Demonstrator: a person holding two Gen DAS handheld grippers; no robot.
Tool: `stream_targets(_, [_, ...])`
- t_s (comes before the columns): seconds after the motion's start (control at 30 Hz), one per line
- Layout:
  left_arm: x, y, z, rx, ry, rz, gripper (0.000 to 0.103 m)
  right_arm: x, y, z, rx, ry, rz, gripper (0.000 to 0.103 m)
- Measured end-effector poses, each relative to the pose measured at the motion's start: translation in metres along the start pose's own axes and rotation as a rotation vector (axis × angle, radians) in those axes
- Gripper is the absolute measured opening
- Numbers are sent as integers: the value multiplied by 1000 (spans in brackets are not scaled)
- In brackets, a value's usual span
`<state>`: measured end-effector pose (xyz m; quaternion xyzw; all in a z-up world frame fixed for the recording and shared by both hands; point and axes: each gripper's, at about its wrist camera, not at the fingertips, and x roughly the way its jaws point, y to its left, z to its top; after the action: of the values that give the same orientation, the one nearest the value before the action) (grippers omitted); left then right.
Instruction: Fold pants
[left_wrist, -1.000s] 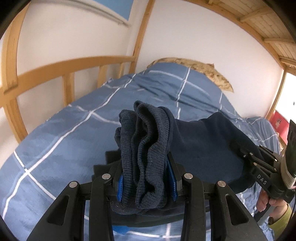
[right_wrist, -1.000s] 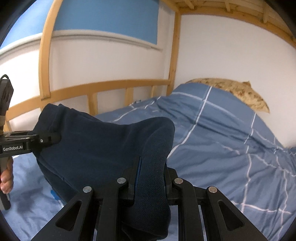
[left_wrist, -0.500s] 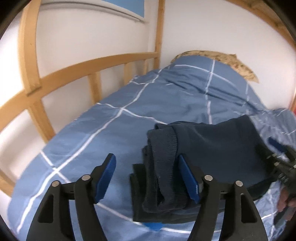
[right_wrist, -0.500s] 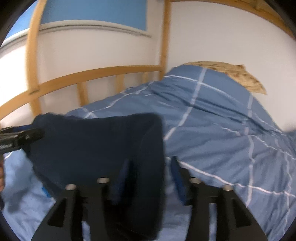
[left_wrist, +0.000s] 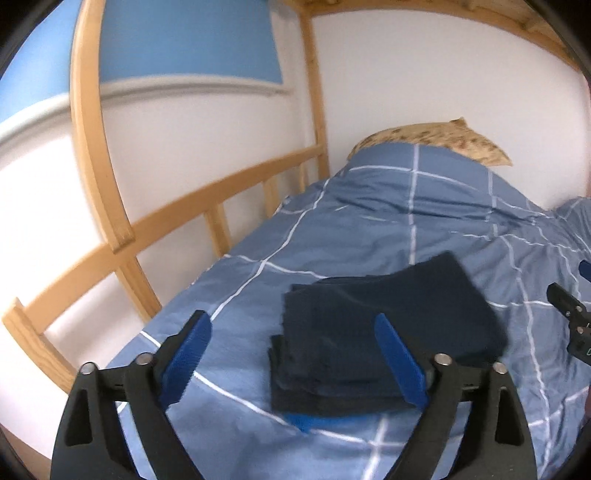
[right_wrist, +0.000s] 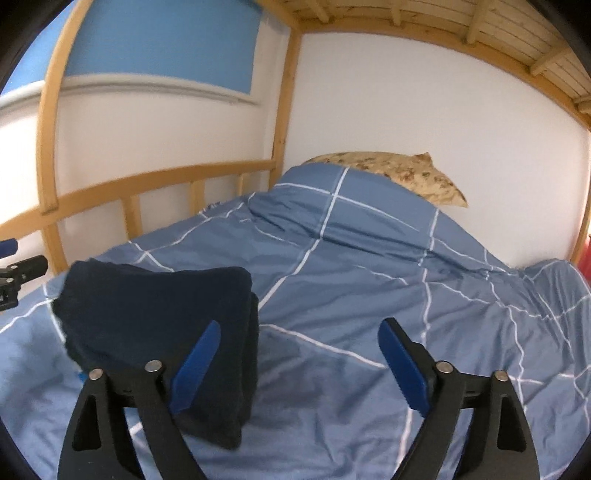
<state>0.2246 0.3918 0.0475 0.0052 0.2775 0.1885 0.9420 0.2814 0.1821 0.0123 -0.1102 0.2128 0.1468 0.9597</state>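
The dark navy pants (left_wrist: 384, 325) lie folded in a compact stack on the blue checked duvet (left_wrist: 406, 221). My left gripper (left_wrist: 295, 354) is open and empty, just in front of the stack's left edge, its right pad over the stack. In the right wrist view the pants (right_wrist: 162, 317) lie at the left. My right gripper (right_wrist: 299, 365) is open and empty, with its left pad over the stack's right edge. The right gripper's tip (left_wrist: 569, 306) shows at the far right of the left wrist view.
A wooden bed rail (left_wrist: 207, 210) runs along the left side by the white wall. A tan patterned pillow (right_wrist: 399, 173) lies at the head of the bed. Wooden slats of an upper bunk (right_wrist: 498, 33) are overhead. A small blue item (left_wrist: 314, 421) peeks from under the pants.
Both grippers were shut on the folded pants a second ago. They have opened, let the pants rest on the duvet, and pulled back and apart.
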Motion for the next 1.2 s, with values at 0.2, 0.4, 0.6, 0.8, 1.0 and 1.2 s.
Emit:
stream_targets(0.2, [-74,-45,-12,48,-49,-65,98,-65,-37,-20,55,-25,15,92])
stream_targets(0.4, [-123,-86,-26,99,-52,-130,98,-134,-73,-50,97,-53,2,92])
stream_targets(0.6, [-172,-127,-51,141,-91,-193,100,-198,-106,-81,130,-84,-49,92])
stream_targets(0.8, [-212,-161,-80,162,-105,-247,101,-250,-133,-114,174,-90,-85,92])
stream_targets(1.0, [-244,-183,-102,164,-122,-281,101,-283,-149,-144,181,-60,-109,92])
stream_targets(1.2, [-266,-201,-119,163,-136,-290,102,-308,-163,-169,178,-45,-152,92])
